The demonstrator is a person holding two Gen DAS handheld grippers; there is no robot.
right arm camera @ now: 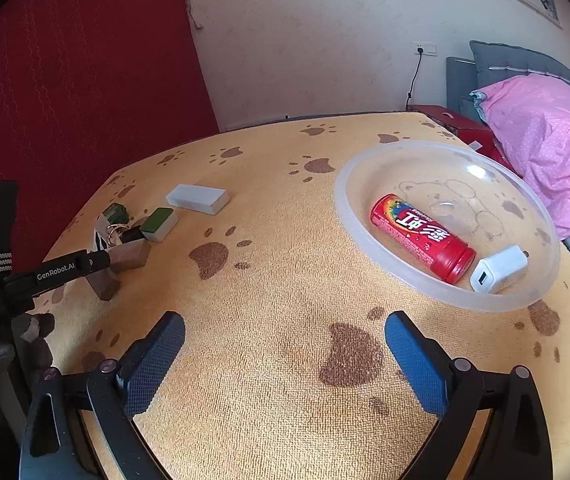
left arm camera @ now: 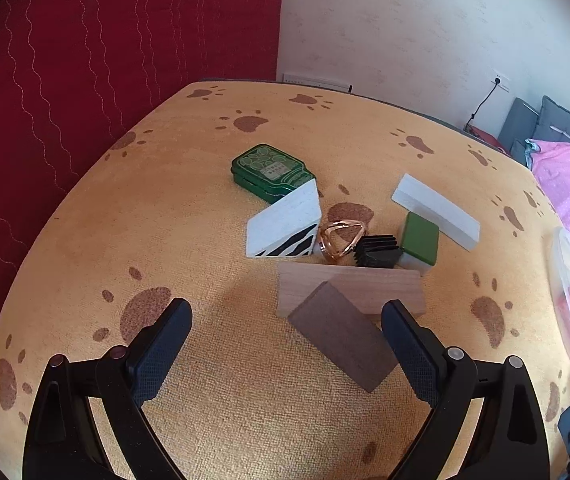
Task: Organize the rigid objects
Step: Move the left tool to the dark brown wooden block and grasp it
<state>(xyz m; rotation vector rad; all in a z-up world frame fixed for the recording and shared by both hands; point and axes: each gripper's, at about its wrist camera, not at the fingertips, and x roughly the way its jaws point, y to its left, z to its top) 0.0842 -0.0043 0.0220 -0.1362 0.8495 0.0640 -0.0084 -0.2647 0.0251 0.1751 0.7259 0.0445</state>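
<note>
A yellow cloth (right arm camera: 285, 300) printed with brown paw marks lies under and ahead of both grippers. Beyond it to the left hangs a red curtain (left arm camera: 85, 80), straight ahead a white wall (right arm camera: 325, 40) with a socket (right arm camera: 424, 49) and a cable; far right, a pink blanket (right arm camera: 545, 132) against grey cushions (right arm camera: 525, 60)
</note>
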